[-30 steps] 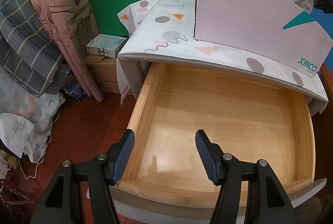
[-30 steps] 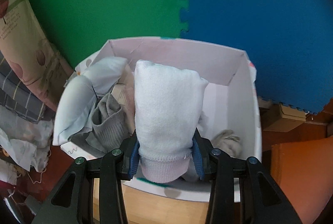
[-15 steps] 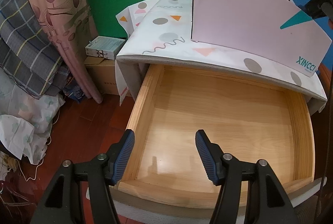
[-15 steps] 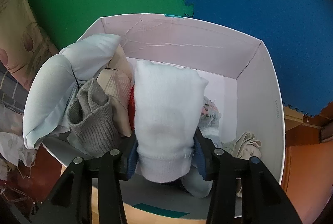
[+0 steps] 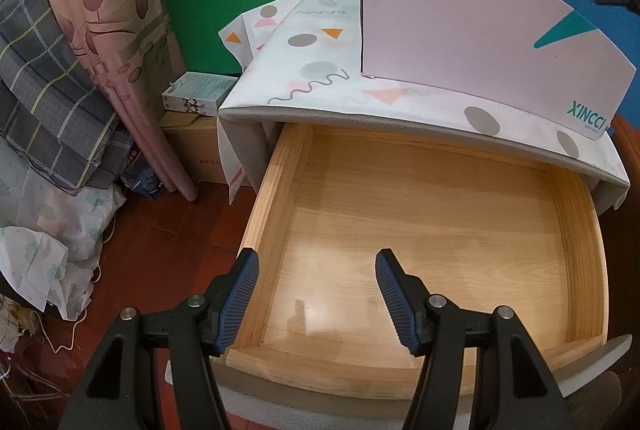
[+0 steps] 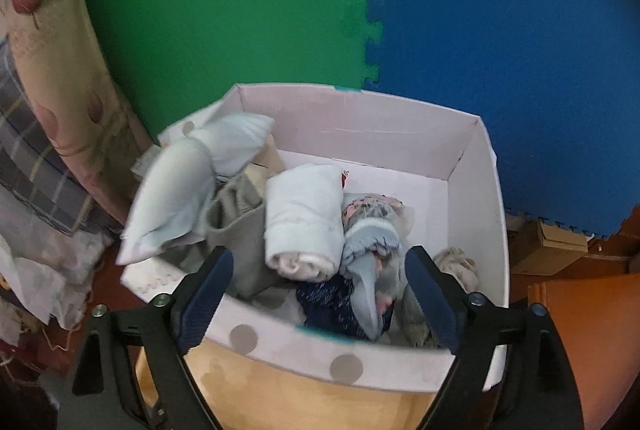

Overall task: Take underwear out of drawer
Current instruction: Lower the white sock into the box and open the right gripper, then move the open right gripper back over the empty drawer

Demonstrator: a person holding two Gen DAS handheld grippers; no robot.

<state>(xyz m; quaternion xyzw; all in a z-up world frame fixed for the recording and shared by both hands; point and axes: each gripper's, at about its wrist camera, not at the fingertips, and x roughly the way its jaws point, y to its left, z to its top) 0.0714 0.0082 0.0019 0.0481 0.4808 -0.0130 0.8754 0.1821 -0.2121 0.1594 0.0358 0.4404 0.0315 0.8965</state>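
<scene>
Underwear roll [image 6: 304,220] lies in the box [image 6: 476,190], freed by the just-opened right gripper [image 6: 319,304]; left gripper [image 5: 316,296] spread

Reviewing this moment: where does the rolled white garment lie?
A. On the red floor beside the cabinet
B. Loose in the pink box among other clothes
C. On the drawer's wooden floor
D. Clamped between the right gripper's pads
B. The rolled white garment lies in the pink box among other clothes, while the right gripper, whose jaws have just been opening, stands wide with nothing pressed between its pads.
</scene>
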